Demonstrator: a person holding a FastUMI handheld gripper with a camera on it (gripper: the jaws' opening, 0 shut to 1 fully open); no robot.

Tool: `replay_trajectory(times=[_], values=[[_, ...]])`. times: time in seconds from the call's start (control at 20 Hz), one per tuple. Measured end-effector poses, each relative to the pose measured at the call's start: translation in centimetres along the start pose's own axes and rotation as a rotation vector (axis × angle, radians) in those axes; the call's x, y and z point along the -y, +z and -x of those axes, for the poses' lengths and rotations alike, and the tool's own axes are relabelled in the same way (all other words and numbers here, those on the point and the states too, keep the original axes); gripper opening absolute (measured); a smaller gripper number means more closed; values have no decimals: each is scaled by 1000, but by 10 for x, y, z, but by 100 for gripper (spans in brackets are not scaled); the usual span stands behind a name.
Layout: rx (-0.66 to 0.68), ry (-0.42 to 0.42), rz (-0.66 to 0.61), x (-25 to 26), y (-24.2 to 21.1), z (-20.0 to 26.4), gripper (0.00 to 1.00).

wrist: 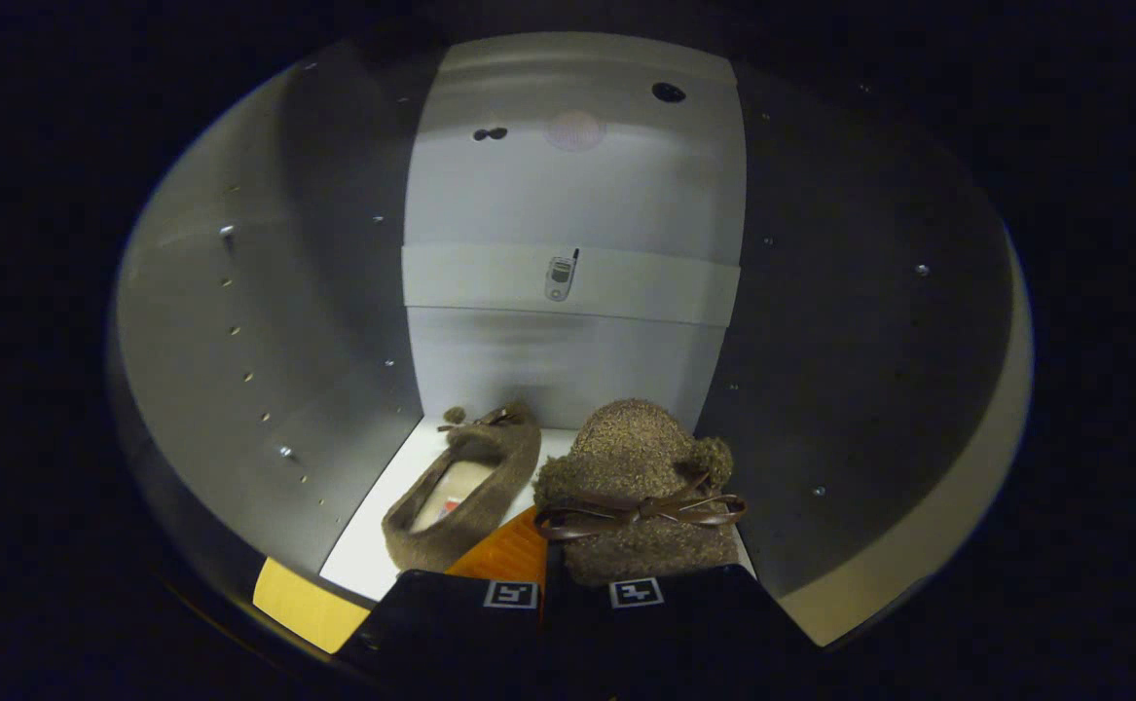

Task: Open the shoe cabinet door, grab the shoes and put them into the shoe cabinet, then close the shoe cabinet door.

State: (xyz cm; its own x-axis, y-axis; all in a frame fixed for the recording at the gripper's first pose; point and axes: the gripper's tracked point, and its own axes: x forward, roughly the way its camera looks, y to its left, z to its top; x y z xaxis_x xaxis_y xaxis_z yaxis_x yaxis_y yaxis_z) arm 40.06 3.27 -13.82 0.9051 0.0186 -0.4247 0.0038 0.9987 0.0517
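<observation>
Two fuzzy brown slippers sit inside the shoe cabinet [266, 321] – a plain box with smooth pale walls, rows of small peg holes up the left side and a white floor. The left slipper [465, 487] lies just ahead of the jaws [572, 584], its pale insole facing up and its toe towards the back wall. The right slipper [641, 492], woolly with a thin brown ribbon bow and a pom-pom, is right at the fingertips. The fingers stand nearly together; whether they grip the right slipper – I cannot tell.
</observation>
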Motion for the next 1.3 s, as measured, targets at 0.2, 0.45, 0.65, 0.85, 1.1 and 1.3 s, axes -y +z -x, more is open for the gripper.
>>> replay_trajectory(times=[0.2,0.45,0.65,0.85,1.1,1.3], values=[[-50,-29,13,7,-6,-47,12],[-114,-28,-24,7,-24,-88,12],[-153,-45,-60,14,-35,-112,13],[-166,-44,-105,18,-37,-125,14],[-189,-45,-113,18,-41,-117,19],[-189,-35,-117,15,-37,-106,45]])
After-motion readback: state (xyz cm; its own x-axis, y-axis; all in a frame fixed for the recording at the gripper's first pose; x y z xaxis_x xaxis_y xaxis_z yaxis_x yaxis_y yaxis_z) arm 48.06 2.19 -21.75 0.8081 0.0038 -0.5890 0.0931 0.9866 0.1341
